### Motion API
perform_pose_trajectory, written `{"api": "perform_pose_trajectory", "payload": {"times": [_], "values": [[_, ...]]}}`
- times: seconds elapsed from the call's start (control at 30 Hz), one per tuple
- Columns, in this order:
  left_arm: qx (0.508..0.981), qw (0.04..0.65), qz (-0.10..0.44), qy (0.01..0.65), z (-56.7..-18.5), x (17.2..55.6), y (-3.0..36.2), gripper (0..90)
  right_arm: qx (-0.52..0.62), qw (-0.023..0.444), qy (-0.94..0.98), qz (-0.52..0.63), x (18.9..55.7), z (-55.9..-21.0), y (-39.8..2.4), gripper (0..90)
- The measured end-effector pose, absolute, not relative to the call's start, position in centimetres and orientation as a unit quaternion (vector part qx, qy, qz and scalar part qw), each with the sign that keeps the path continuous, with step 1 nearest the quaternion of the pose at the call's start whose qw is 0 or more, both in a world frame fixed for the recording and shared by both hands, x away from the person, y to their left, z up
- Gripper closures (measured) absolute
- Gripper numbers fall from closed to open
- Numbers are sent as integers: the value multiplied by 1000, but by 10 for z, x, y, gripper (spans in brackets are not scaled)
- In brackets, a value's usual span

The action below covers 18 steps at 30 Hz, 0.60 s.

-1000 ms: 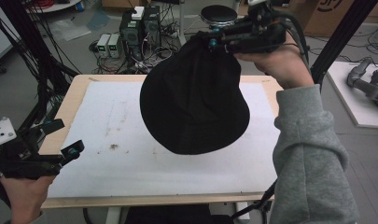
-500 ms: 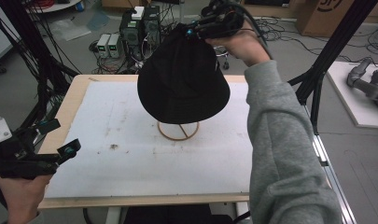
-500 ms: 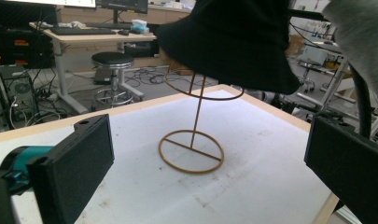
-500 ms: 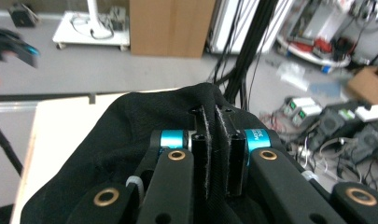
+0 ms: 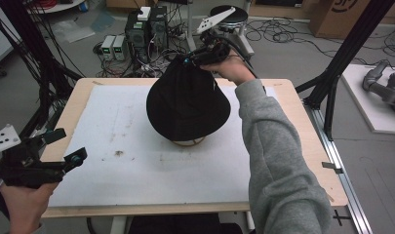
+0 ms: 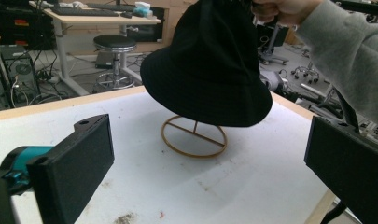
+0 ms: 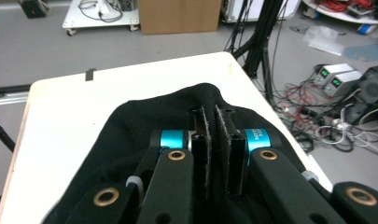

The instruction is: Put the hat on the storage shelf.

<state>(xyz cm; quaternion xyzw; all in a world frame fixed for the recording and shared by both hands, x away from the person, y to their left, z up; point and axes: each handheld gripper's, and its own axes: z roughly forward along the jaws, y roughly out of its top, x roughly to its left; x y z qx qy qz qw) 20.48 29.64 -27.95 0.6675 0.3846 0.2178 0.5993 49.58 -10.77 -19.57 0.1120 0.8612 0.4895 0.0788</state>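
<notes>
Black jaws, right gripper [image 7: 213, 140]: pressed close together on a fold of the hat's crown; in the right gripper view a ridge of black cloth runs up between them, with teal collars either side.
Right gripper, high view [image 5: 197, 58]: held at the far edge of the table, above the hat's peak, with its grey plate tilted up behind it and a cable looping past the hand.
Right hand [image 5: 231, 69]: wrapped round the gripper's handle; a grey sleeve [image 5: 275, 151] runs back to the bottom of the high view.
Hat [image 5: 187, 105]: black, soft, with a brim all round; it hangs by its crown from the right gripper, the brim low over the stand. The left gripper view shows a gap between brim and base ring.
Stand [image 6: 194, 136]: thin tan ring flat on the table, crossed by bars, with a slim post rising under the hat; what the post meets inside is hidden.
Left gripper [image 5: 63, 148]: at the near left corner of the table, jaws spread wide and holding nothing; in its own view the two black pads frame the hat and stand from well apart.
Left hand [image 5: 24, 202]: grips the handle at the table's near edge.
Table [image 5: 112, 195]: white sheet on a pale wood top, with a few dark smudges left of the stand.
</notes>
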Motion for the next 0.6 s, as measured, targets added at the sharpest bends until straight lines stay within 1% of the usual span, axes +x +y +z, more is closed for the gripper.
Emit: {"api": "perform_pose_trajectory", "payload": {"times": [0.17, 0.23, 0.3, 0.33, 0.37, 0.43, 0.47, 0.53, 0.57, 0.6], "values": [[672, 596, 212, 385, -282, 209, 292, 18, 120, 63, 850, 509, 494, -207, -113, 860], [672, 596, 212, 384, -282, 209, 291, 18, 120, 65, 850, 509, 494, -207, -113, 858], [673, 596, 211, 383, -282, 210, 289, 18, 116, 72, 851, 508, 493, -207, -112, 839], [673, 597, 210, 382, -282, 211, 289, 18, 118, 68, 851, 508, 492, -206, -112, 813], [673, 597, 210, 383, -282, 212, 289, 18, 119, 72, 850, 508, 492, -206, -112, 762], [674, 596, 210, 383, -282, 213, 289, 18, 131, 84, 848, 506, 492, -206, -112, 619], [674, 596, 209, 383, -282, 213, 289, 18, 141, 83, 847, 506, 492, -206, -113, 544], [679, 591, 212, 381, -282, 213, 287, 18, 153, 84, 842, 510, 493, -207, -115, 392], [680, 589, 213, 380, -282, 214, 287, 18, 171, 89, 838, 511, 492, -206, -119, 285], [680, 590, 212, 380, -282, 214, 286, 18, 171, 89, 838, 511, 492, -206, -119, 285]]}}
